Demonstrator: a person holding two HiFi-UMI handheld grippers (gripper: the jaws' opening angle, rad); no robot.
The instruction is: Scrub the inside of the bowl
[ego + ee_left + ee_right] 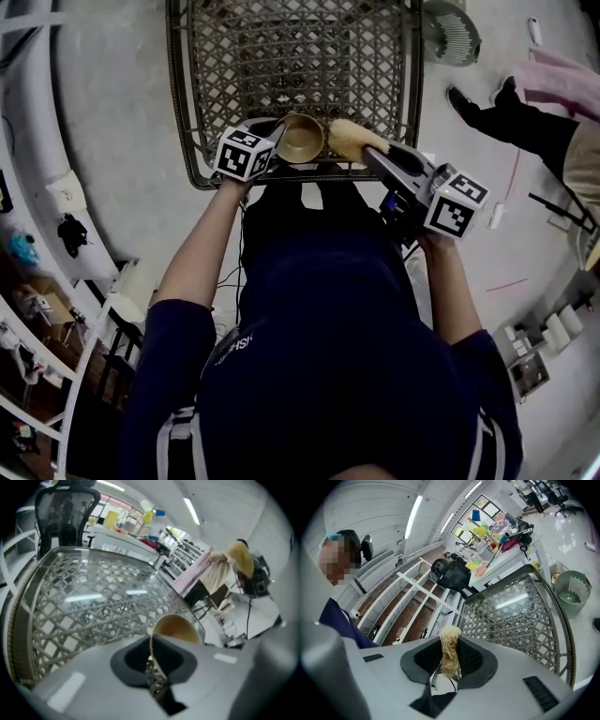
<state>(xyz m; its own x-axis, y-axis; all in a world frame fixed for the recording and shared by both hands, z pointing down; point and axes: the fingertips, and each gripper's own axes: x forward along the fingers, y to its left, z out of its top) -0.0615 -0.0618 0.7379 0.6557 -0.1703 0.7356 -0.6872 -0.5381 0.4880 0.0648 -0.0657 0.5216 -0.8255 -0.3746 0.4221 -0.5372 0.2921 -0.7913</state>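
Bowl (301, 139) at the near edge of the worktop (300, 56), its rim clamped in the left tongs (151, 658). Right tongs (449, 660), closed on a scrubber (449, 646), hold it just beside the bowl. Both forearms (202, 248) reach forward from the body, the tongs angled downward and converging.

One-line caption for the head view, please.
Over a wicker table, the left gripper pinches a bowl by its rim; the right gripper holds a fibrous scrubber beside it.

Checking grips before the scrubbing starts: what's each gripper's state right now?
Left gripper: closed on the rim of the bowl.
Right gripper: closed on the fibrous scrubber.
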